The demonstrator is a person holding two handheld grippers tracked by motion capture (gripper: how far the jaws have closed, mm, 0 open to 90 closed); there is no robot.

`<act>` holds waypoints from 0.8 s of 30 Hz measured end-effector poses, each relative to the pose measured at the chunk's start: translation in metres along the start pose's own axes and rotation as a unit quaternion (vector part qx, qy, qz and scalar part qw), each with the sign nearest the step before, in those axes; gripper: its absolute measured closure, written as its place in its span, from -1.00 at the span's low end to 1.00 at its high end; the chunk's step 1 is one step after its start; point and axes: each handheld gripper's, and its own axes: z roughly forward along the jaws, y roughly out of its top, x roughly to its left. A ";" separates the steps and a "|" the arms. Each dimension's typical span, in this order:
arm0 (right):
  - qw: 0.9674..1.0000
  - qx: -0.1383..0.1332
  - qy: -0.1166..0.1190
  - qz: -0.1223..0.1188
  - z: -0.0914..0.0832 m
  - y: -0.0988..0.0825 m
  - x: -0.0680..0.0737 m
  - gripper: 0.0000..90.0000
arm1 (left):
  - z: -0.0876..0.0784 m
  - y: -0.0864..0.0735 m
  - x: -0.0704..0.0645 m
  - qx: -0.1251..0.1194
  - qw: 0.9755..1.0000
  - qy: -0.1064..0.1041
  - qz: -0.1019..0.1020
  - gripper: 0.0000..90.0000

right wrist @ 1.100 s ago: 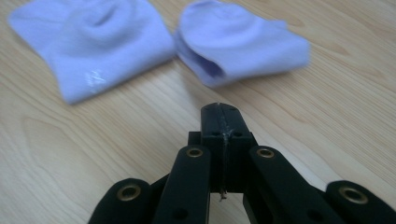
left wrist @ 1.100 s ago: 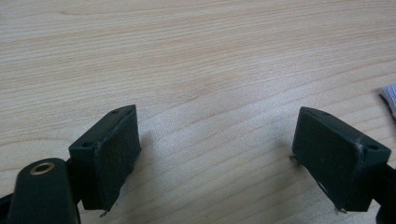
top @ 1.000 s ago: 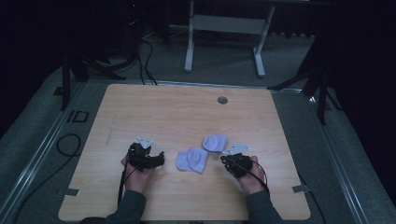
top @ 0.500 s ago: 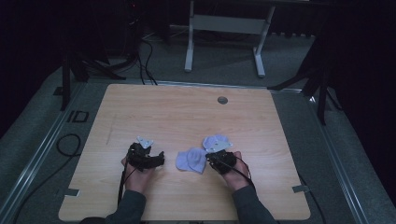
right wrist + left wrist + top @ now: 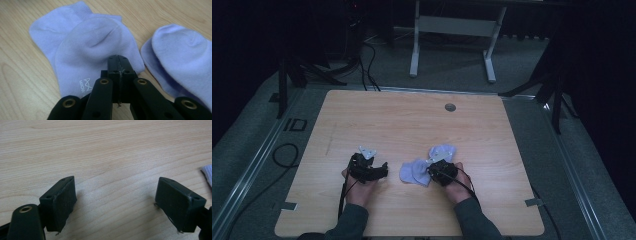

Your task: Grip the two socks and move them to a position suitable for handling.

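The right gripper (image 5: pixel 119 61), jaws pressed together and pinching nothing, hovered over the near lavender cotton sock (image 5: pixel 82 47) on the pale wooden table (image 5: pixel 412 120), while the left gripper (image 5: pixel 116 202) rested spread wide.

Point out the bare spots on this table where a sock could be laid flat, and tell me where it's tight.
The table's far half, up to the grommet, is bare; so are its left and right margins. Crowded: the near centre, where two lilac socks lie by the right gripper, the left gripper beside.
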 end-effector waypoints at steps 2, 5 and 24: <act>1.000 -0.001 -0.001 -0.003 0.000 0.000 0.002 1.00 | 0.000 0.000 0.000 -0.001 1.000 -0.001 0.001 -0.58; 1.000 -0.001 -0.001 -0.007 0.000 -0.001 0.005 1.00 | 0.000 0.000 -0.001 -0.003 1.000 -0.003 0.001 -0.55; 1.000 -0.007 0.010 -0.021 0.000 0.001 0.021 1.00 | -0.008 0.001 -0.008 0.005 0.999 -0.024 0.022 0.08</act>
